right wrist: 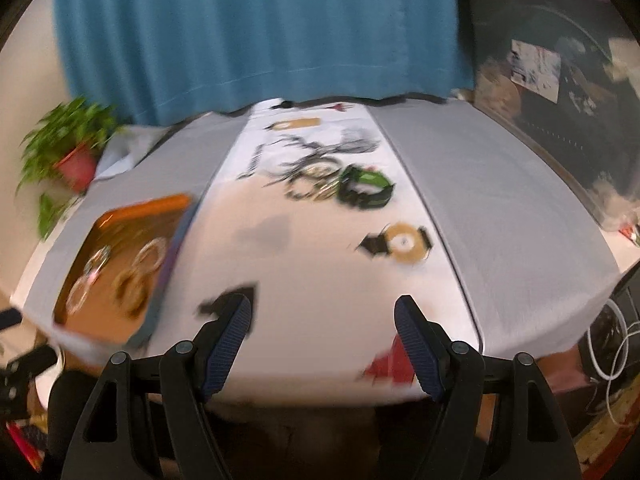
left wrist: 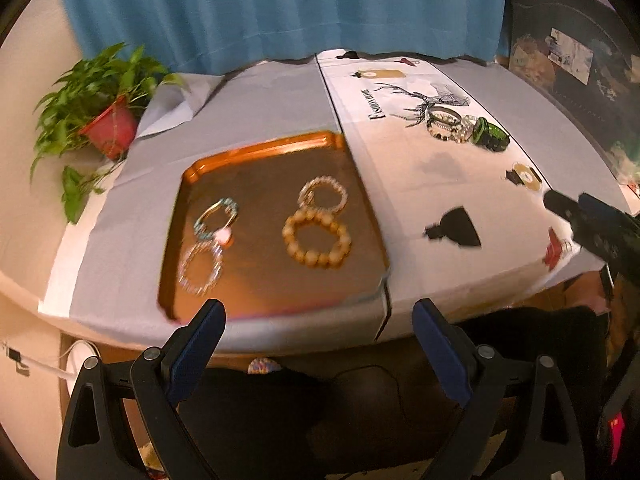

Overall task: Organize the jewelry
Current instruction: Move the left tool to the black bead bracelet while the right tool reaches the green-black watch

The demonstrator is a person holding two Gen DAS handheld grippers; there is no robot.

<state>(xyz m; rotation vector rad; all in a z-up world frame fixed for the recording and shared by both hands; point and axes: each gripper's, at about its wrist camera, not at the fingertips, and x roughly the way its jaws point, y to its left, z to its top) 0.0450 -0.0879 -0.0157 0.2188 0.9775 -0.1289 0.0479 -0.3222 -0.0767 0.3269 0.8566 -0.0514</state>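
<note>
An orange tray (left wrist: 256, 148) lies on the table's left part and holds several bracelets: an amber bead one (left wrist: 317, 240), a pale bead one (left wrist: 323, 195), a teal one (left wrist: 216, 217) and a clear sparkly one (left wrist: 200, 268). More bracelets (left wrist: 444, 125) and a green bangle (left wrist: 490, 135) lie in a pile far right on the printed runner. My left gripper (left wrist: 318, 316) is open and empty at the table's near edge. My right gripper (right wrist: 322, 314) is open and empty over the runner's near end; the pile (right wrist: 316, 184) and tray (right wrist: 152, 206) show blurred ahead.
A potted plant in a red pot (left wrist: 108, 128) stands at the table's far left corner. A blue curtain (left wrist: 280, 8) hangs behind. A dark cabinet (left wrist: 568, 40) stands at the right. White cables (right wrist: 612, 344) hang off the table's right side.
</note>
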